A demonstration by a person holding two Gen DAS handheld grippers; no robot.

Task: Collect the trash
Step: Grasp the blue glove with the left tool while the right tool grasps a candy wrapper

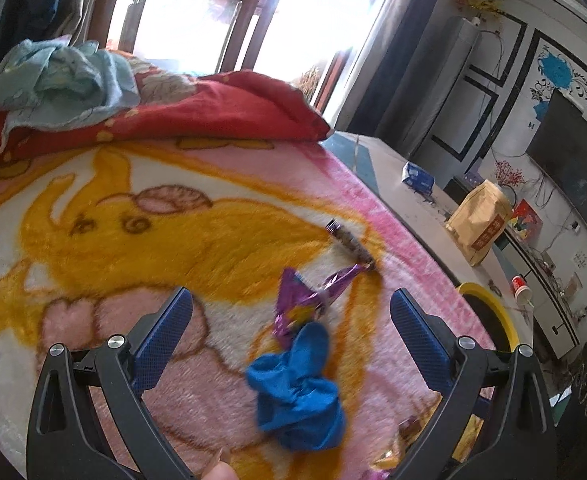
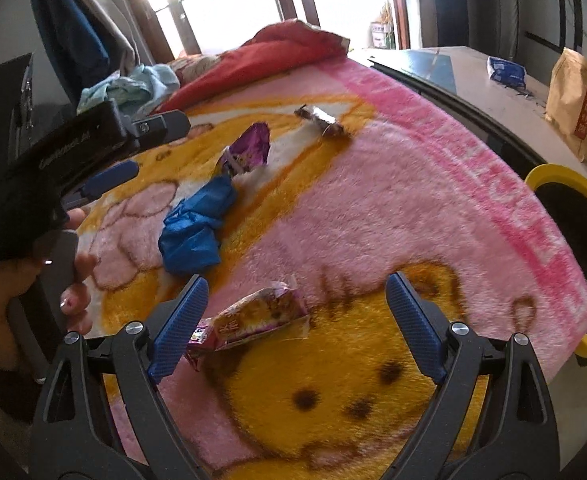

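Observation:
Trash lies on a pink and yellow cartoon blanket (image 1: 113, 240). A crumpled blue wad (image 1: 297, 392) sits between the open fingers of my left gripper (image 1: 291, 320); it also shows in the right wrist view (image 2: 193, 232). A purple foil wrapper (image 1: 309, 300) lies just beyond it, also in the right wrist view (image 2: 249, 152). A dark silver-ended wrapper (image 1: 349, 242) lies farther off, also in the right wrist view (image 2: 321, 118). My right gripper (image 2: 297, 308) is open around a purple-yellow snack packet (image 2: 253, 320). The left gripper (image 2: 109, 148) shows at the left of the right wrist view.
A yellow-rimmed black bin (image 2: 573, 248) stands beside the bed on the right, also in the left wrist view (image 1: 489, 316). A table (image 2: 473, 84) holds a paper bag (image 2: 575, 104) and a blue packet (image 2: 507, 70). A red quilt (image 1: 213, 108) and light blue cloth (image 1: 65, 80) lie at the far end.

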